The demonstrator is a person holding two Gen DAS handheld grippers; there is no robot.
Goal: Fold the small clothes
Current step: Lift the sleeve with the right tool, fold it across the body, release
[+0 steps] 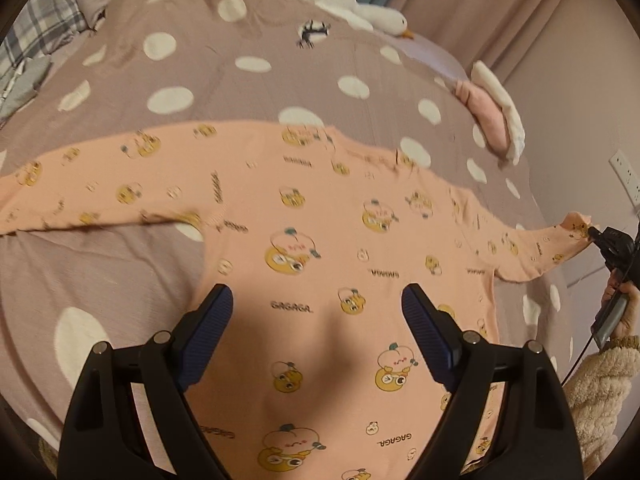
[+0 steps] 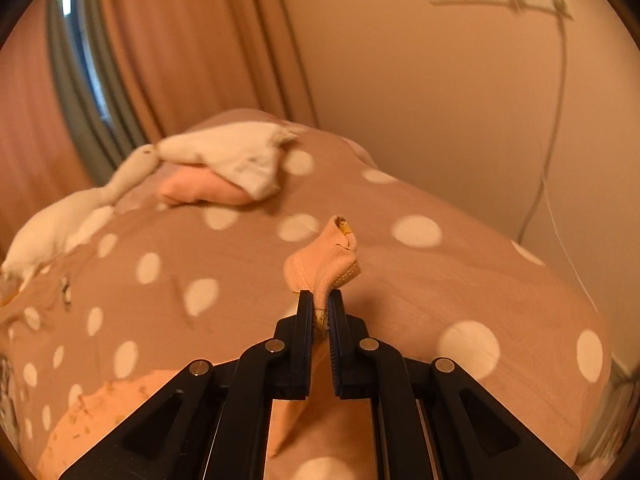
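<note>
A peach long-sleeved top [image 1: 320,248] printed with cartoon faces is lying flat across the middle of the left wrist view, spread on a mauve bedspread [image 1: 248,92] with white dots. Its one sleeve is reaching toward the left edge of the frame and its other sleeve is stretching to the right edge. The left gripper [image 1: 317,300] is hovering over the lower body of the top at the bottom centre, its jaws spread wide with nothing between them. At the right edge of that frame the right gripper [image 1: 596,234] is pinching the sleeve cuff [image 1: 576,226]. In the right wrist view the right gripper [image 2: 320,300] is sitting at bottom centre with its jaws clenched on that cuff [image 2: 324,264], whose ribbed end is sticking up beyond the fingertips [image 2: 306,300]. A white plush goose [image 1: 376,16] is lying along the top of the left view, and a folded pink and white pile [image 2: 224,172] is resting on the bedspread [image 2: 440,280] in the upper left of the right view
</note>
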